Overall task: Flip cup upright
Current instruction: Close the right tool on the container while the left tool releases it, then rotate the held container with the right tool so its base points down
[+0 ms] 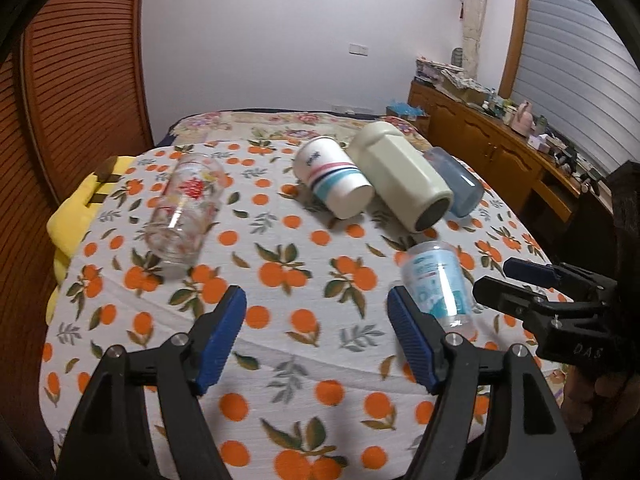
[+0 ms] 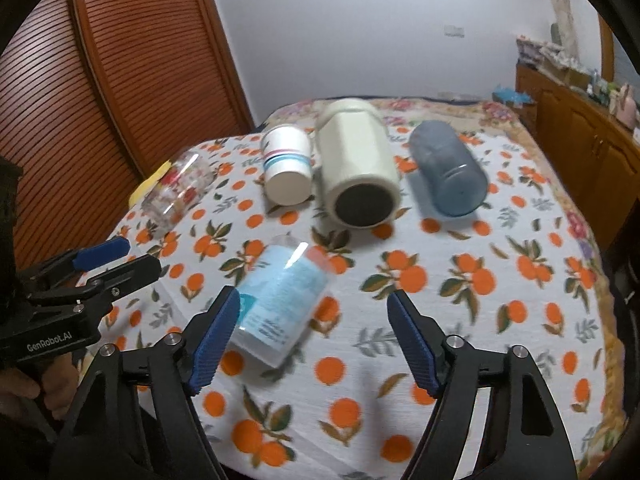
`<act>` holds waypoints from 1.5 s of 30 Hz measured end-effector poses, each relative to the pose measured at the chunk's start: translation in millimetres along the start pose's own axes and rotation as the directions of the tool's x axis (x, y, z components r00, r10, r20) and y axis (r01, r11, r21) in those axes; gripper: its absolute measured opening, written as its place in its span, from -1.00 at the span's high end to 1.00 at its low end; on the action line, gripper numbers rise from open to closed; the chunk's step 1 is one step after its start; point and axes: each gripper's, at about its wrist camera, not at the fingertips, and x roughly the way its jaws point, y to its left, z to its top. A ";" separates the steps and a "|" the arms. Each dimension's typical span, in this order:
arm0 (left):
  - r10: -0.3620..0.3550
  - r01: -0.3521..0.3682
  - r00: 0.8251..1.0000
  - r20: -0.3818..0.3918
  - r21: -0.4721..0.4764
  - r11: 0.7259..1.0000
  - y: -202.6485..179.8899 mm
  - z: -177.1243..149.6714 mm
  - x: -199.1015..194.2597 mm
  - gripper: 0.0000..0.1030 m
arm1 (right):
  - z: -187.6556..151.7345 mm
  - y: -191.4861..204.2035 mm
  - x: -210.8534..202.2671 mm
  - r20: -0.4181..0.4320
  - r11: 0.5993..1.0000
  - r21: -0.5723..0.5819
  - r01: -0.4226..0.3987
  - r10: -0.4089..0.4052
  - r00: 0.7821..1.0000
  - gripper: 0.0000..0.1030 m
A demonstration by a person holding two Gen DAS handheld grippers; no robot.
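Observation:
Several cups lie on their sides on the orange-print cloth point(image 1: 304, 360). A clear plastic cup with light blue print point(image 1: 438, 284) point(image 2: 280, 300) lies nearest, blurred. Behind are a floral glass point(image 1: 186, 208) point(image 2: 178, 190), a white cup with pink and teal stripes point(image 1: 332, 178) point(image 2: 288, 170), a cream faceted tumbler point(image 1: 400, 176) point(image 2: 358, 168) and a blue translucent cup point(image 1: 456, 186) point(image 2: 448, 168). My left gripper point(image 1: 316, 312) is open and empty, the blue-print cup just beyond its right finger. My right gripper point(image 2: 314, 316) is open and empty, that cup by its left finger.
A yellow plush point(image 1: 76, 216) lies at the table's left edge. A brown slatted door point(image 1: 80, 80) stands at the left. A wooden sideboard point(image 1: 500, 148) with clutter runs along the right. A floral bedspread point(image 1: 288, 120) lies behind the table.

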 end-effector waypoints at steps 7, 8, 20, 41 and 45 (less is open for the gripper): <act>0.010 -0.010 1.000 0.007 -0.023 1.000 11.7 -4.3 -2.1 -0.42 | 7.7 3.3 19.3 -0.032 0.999 0.029 0.015 -0.014 0.999 -0.46; 0.010 -0.010 1.000 0.007 -0.023 1.000 12.5 -4.8 -1.9 -0.42 | 8.4 3.1 22.6 -0.040 0.999 0.038 0.012 -0.010 0.999 -0.46; 0.000 0.001 1.000 0.002 -0.045 0.999 17.5 -10.9 0.6 -0.42 | 11.1 -7.6 50.9 -0.171 0.993 0.118 0.012 0.008 0.985 -0.46; 0.004 -0.004 1.000 -0.003 -0.043 0.999 20.0 -12.2 1.1 -0.42 | 17.0 -13.0 79.2 -0.333 0.993 0.110 -0.043 0.077 0.940 -0.33; 0.007 -0.007 1.000 -0.003 -0.046 0.999 21.5 -12.4 1.5 -0.42 | 20.9 -8.7 72.6 -0.290 0.996 0.077 -0.038 0.059 0.955 -0.30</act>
